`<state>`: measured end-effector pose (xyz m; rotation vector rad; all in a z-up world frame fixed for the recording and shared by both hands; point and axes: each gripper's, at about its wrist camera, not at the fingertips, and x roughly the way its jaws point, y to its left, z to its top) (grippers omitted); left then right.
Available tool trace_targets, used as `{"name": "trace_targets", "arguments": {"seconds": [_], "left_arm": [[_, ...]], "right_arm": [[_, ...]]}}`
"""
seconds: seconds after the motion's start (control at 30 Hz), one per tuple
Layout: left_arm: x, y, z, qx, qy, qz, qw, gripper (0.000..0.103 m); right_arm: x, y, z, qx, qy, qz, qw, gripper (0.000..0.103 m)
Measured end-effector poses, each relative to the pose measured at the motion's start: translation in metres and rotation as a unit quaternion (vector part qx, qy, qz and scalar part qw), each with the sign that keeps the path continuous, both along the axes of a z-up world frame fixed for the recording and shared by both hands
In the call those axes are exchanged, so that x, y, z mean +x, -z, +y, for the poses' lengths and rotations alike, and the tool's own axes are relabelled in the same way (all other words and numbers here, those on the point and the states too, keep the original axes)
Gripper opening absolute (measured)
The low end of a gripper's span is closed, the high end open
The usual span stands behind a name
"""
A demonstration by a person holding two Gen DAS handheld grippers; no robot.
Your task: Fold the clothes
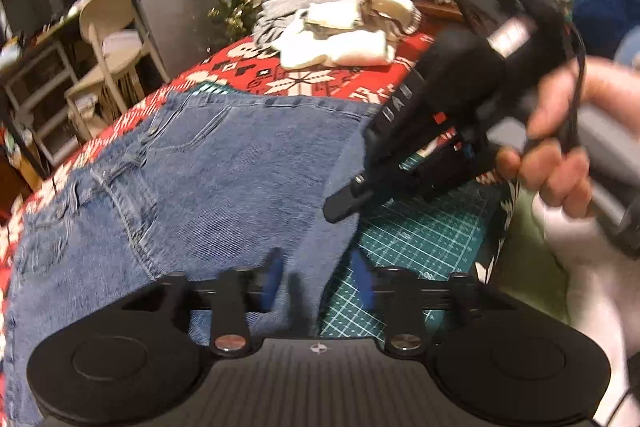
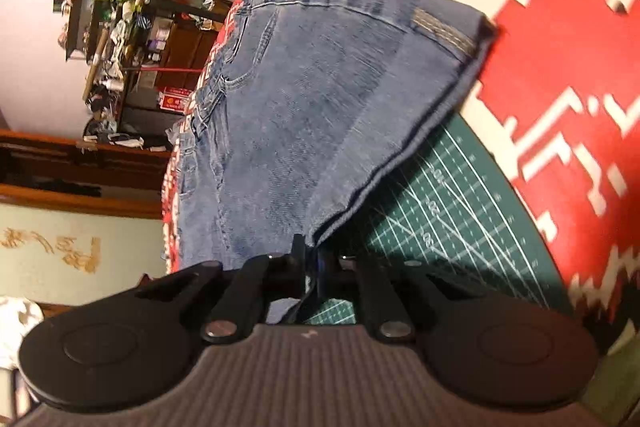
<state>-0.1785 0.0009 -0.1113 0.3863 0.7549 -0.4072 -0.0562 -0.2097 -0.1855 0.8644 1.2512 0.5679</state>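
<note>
The left tool (image 1: 316, 281) hangs nearest, its blue-padded fingers spread over the near edge of the jeans (image 1: 192, 167). The right tool (image 2: 310, 267) is pressed together, pinching the hem edge of the jeans (image 2: 300, 131) and lifting that fold off the green cutting mat (image 2: 440, 203). The jeans lie across the mat and the red patterned cloth (image 1: 328, 83) covering the tabletop. A hand (image 1: 560, 155) grips the right tool's handle. Farther back sits a pile of pale clothes (image 1: 344, 31).
</note>
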Motion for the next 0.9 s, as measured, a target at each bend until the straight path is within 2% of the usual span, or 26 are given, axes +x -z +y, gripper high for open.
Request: {"name": "trace_targets", "arguments": {"seconds": [0.1, 0.2, 0.23, 0.27, 0.33, 0.5, 0.57, 0.63, 0.7, 0.73, 0.8, 0.9], "left_arm": [[-0.003, 0.012, -0.014, 0.036, 0.012, -0.019, 0.9991, 0.041], [-0.004, 0.021, -0.021, 0.069, 0.015, -0.037, 0.9968, 0.037], [-0.003, 0.024, -0.02, 0.076, 0.011, -0.037, 0.9964, 0.025], [-0.002, 0.026, -0.018, 0.074, 0.006, -0.034, 0.9967, 0.014], [0.0, 0.028, -0.011, 0.061, 0.0, -0.027, 0.9978, 0.009], [-0.003, 0.024, -0.006, 0.039, 0.0, -0.014, 0.9992, 0.008], [-0.001, 0.022, -0.004, 0.027, -0.007, -0.009, 0.9996, 0.011], [-0.001, 0.016, 0.002, -0.005, -0.019, 0.002, 0.9998, 0.017], [-0.001, 0.005, 0.011, -0.054, -0.028, 0.011, 0.9981, 0.019], [-0.001, -0.002, 0.017, -0.079, -0.035, 0.008, 0.9962, 0.024], [0.0, -0.017, 0.029, -0.126, -0.051, 0.0, 0.9907, 0.033], [0.015, -0.03, 0.051, -0.186, -0.096, -0.006, 0.9777, 0.035]], "right_arm": [[-0.001, 0.003, 0.0, 0.001, 0.004, -0.001, 1.0, 0.005], [0.0, 0.001, 0.006, -0.027, -0.011, -0.027, 0.999, 0.004], [0.0, 0.0, 0.008, -0.038, -0.016, -0.037, 0.998, 0.004], [-0.001, -0.002, 0.011, -0.046, -0.022, -0.047, 0.998, 0.004], [-0.003, -0.006, 0.013, -0.059, -0.032, -0.061, 0.996, 0.004], [-0.012, -0.016, 0.015, -0.088, -0.061, -0.096, 0.99, 0.005], [-0.018, -0.023, 0.017, -0.109, -0.08, -0.117, 0.984, 0.007], [-0.022, -0.034, 0.017, -0.134, -0.097, -0.141, 0.976, 0.009], [-0.026, -0.043, 0.018, -0.153, -0.105, -0.167, 0.968, 0.011], [-0.024, -0.046, 0.022, -0.161, -0.109, -0.183, 0.964, 0.011], [-0.021, -0.052, 0.029, -0.178, -0.115, -0.214, 0.954, 0.011], [-0.017, -0.061, 0.04, -0.202, -0.124, -0.26, 0.936, 0.011]]}}
